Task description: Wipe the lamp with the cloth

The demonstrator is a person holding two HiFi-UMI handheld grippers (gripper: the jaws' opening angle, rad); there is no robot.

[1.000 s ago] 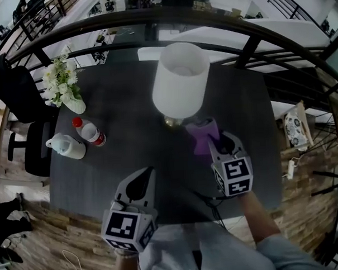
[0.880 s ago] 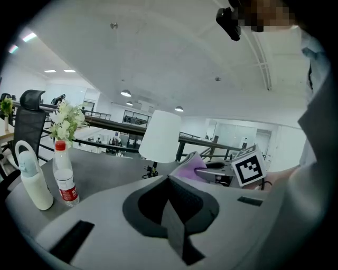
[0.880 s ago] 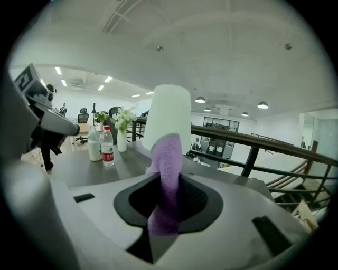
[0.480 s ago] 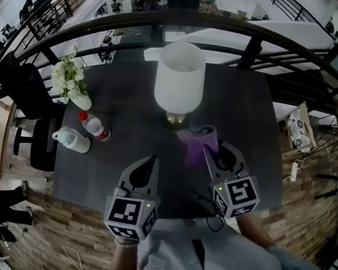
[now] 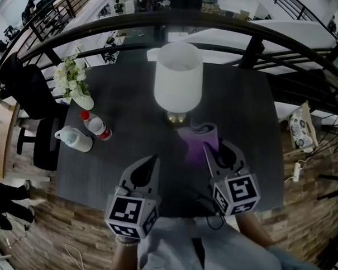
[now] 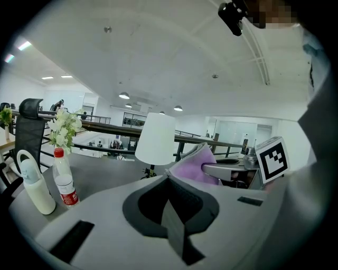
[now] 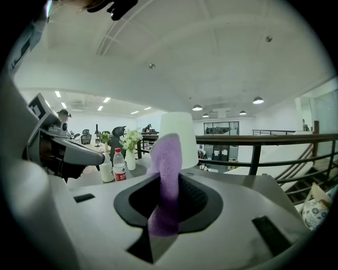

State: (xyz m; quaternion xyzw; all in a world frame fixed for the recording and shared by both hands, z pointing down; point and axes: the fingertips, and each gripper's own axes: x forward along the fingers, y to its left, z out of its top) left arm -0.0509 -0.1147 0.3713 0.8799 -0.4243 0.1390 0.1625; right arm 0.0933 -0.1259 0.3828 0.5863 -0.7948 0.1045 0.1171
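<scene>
A lamp with a white shade (image 5: 177,75) and a brass foot (image 5: 176,119) stands at the far middle of the dark table (image 5: 117,106). My right gripper (image 5: 212,149) is shut on a purple cloth (image 5: 198,140), which sticks out toward the lamp's foot without touching it. In the right gripper view the cloth (image 7: 166,174) rises from between the jaws, with the lamp shade (image 7: 179,134) behind it. My left gripper (image 5: 152,159) hovers over the table's front, shut and empty. The left gripper view shows the lamp (image 6: 156,138) ahead and the cloth (image 6: 193,166) to its right.
At the table's left stand a vase of white flowers (image 5: 72,85), a red-capped water bottle (image 5: 95,125) and a white jug (image 5: 74,139). A black chair (image 5: 27,93) is beyond the left edge. A dark railing (image 5: 254,44) curves behind the table. A cable (image 5: 203,205) lies near the front edge.
My right gripper has drawn back a little from the lamp's foot toward the front edge, with the cloth in it. The left gripper has hardly moved.
</scene>
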